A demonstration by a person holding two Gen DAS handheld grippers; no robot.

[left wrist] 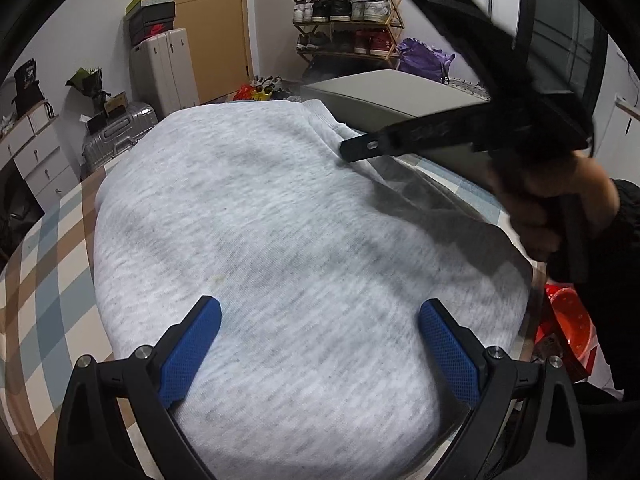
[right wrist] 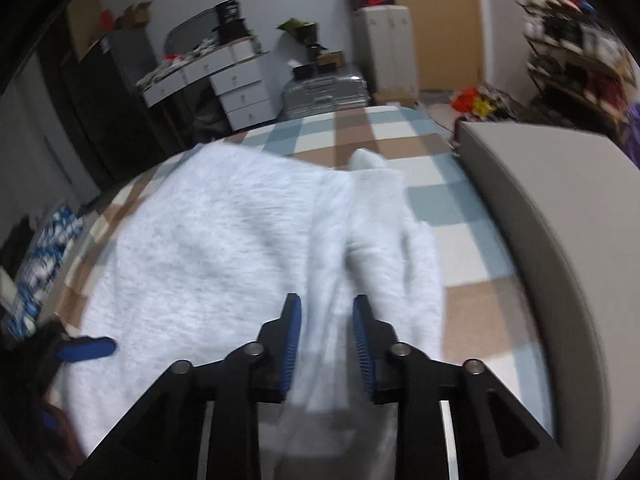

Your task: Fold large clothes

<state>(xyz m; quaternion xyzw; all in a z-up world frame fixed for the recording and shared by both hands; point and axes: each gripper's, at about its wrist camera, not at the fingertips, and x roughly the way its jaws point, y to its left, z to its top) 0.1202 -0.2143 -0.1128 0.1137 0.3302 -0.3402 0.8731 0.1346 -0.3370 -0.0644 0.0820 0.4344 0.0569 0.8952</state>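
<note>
A light grey sweatshirt (left wrist: 280, 216) lies spread on the checked table (left wrist: 44, 292). My left gripper (left wrist: 320, 320) hovers just above its near part, jaws wide open and empty. My right gripper (right wrist: 327, 320) has its blue pads on either side of a fold of the sweatshirt (right wrist: 224, 248), a sleeve or side panel, and holds it. The right gripper also shows in the left wrist view (left wrist: 356, 148), its tip at the sweatshirt's far right edge, blurred. The left gripper's blue pad (right wrist: 86, 348) shows at the lower left of the right wrist view.
A grey box-like surface (right wrist: 560, 208) stands along the table's right side. Around the table are suitcases (left wrist: 116, 136), white drawers (left wrist: 36, 156), a shoe rack (left wrist: 348, 20), a purple bag (left wrist: 424, 56) and a red basin (left wrist: 572, 320) on the floor.
</note>
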